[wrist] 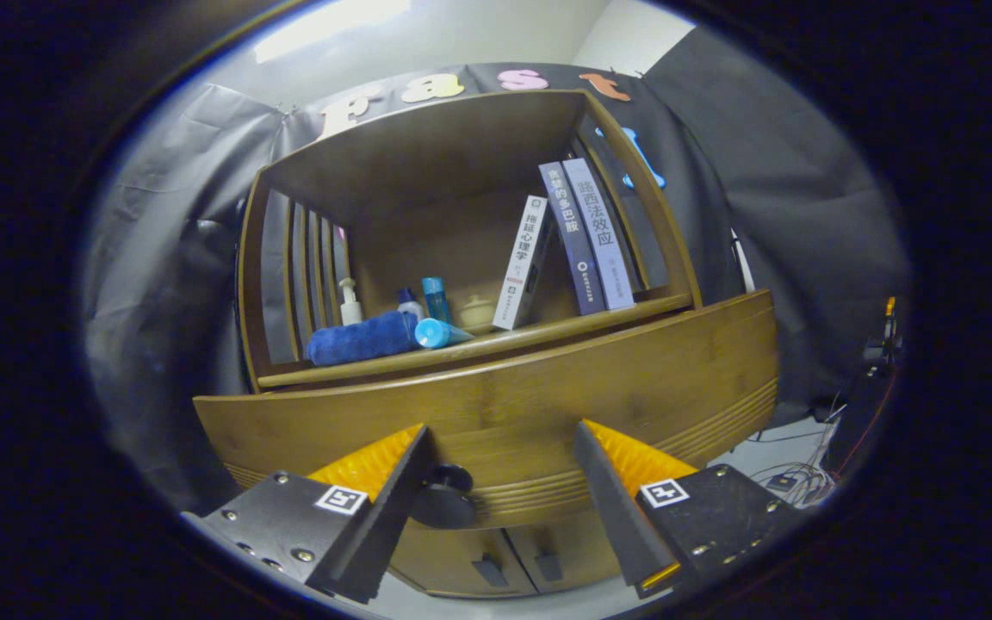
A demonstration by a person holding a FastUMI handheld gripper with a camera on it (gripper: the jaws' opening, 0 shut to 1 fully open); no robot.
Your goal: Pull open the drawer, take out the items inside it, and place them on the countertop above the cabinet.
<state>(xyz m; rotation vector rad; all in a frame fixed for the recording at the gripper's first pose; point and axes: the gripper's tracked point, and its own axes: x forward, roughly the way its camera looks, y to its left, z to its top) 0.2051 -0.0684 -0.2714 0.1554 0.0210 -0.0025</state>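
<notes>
A wooden cabinet fills the view, with its wide drawer front (548, 405) straight ahead of me. The drawer's round dark knob (444, 498) sits between my fingers, close against the inner side of the left finger (375, 508). My gripper (503, 430) is open, its fingers spread well wider than the knob, and nothing is held. The right finger (608, 491) stands apart from the knob. I cannot see inside the drawer. Above the drawer front runs the countertop ledge (548, 331).
On the countertop lie a rolled blue towel (362, 337) and a blue tube (440, 333), with a pump bottle (350, 303), a blue bottle (436, 297), a cream jar (476, 312) and leaning books (586, 237) behind. Two cabinet doors (513, 560) sit below. Cables (793, 478) lie on the floor at right.
</notes>
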